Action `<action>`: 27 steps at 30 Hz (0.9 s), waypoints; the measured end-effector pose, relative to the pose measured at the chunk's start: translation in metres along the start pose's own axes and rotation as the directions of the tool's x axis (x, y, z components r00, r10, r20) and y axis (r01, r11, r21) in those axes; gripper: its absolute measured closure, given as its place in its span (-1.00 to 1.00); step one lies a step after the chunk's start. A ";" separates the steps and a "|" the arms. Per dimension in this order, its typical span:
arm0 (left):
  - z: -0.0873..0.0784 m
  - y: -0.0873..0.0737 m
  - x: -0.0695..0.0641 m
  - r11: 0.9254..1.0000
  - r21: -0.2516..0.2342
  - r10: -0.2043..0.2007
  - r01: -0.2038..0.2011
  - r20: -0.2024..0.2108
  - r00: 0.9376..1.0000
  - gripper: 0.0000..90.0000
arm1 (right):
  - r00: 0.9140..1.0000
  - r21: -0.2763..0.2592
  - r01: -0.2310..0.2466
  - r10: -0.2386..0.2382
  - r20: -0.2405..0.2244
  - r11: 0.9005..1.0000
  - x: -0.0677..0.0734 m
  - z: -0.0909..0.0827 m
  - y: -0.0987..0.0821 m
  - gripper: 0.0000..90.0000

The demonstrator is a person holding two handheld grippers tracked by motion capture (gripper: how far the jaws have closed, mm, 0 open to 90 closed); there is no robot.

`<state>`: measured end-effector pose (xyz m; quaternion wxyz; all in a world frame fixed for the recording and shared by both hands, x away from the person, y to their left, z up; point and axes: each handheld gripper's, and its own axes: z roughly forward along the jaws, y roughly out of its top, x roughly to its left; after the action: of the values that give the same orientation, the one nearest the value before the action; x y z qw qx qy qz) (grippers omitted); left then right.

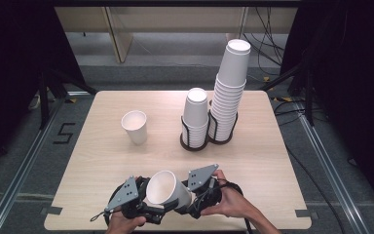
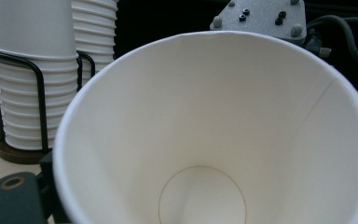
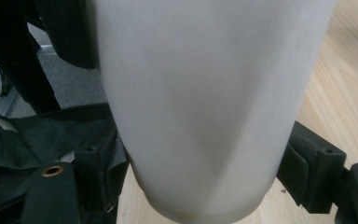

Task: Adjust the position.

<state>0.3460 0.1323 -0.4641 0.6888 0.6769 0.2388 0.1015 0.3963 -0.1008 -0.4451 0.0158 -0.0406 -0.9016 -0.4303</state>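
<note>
a pale wooden desk (image 1: pixel 102 161) stands in a dark room with cables on the floor behind. at its near edge, about midway, a white paper cup (image 1: pixel 168 189) is held tilted, mouth up and toward the far side, between both tools. the right gripper (image 1: pixel 191 201) is clamped on the cup's lower wall, pads pressing either side. the left gripper (image 1: pixel 143 204) sits at the cup's rim; whether its jaws pinch it i cannot tell. right of the centre, two cup stacks (image 1: pixel 224 97) stand in black wire holders; a lone cup (image 1: pixel 135 126) stands upright left of them.
</note>
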 end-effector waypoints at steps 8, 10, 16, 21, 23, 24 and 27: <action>0.000 0.000 0.004 0.999 -0.010 -0.044 0.044 0.001 0.999 -0.74 | 0.999 -0.034 -0.036 0.036 -0.012 0.999 -0.002 0.007 -0.004 -0.44; -0.001 0.000 0.004 1.000 -0.003 -0.029 0.029 -0.006 1.000 -0.73 | 0.998 -0.033 -0.060 0.060 -0.018 0.998 -0.005 0.007 -0.006 -0.47; -0.007 0.005 0.011 1.000 0.004 0.004 -0.003 -0.093 0.996 -0.72 | 0.996 0.003 -0.087 0.087 0.016 0.996 -0.011 0.002 -0.015 -0.56; -0.010 0.005 0.016 0.999 0.030 0.025 -0.020 -0.160 0.987 -0.72 | 0.993 -0.009 -0.105 0.105 0.043 0.994 -0.014 -0.006 -0.021 -0.55; -0.011 0.005 0.017 0.999 0.036 0.029 -0.023 -0.187 0.982 -0.72 | 0.992 -0.010 -0.115 0.115 0.057 0.993 -0.016 -0.008 -0.023 -0.53; -0.011 0.005 0.018 0.998 0.045 0.045 -0.037 -0.200 0.979 -0.72 | 0.991 -0.013 -0.115 0.116 0.063 0.993 -0.017 -0.009 -0.024 -0.51; -0.012 0.003 0.022 0.999 0.040 0.041 -0.033 -0.235 0.971 -0.72 | 0.990 -0.014 -0.117 0.118 0.072 0.993 -0.016 -0.011 -0.026 -0.48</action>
<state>0.3606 0.1533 -0.4647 0.6414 0.6766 0.3079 0.1895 0.4104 -0.1270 -0.4592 0.0082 -0.1091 -0.8956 -0.4312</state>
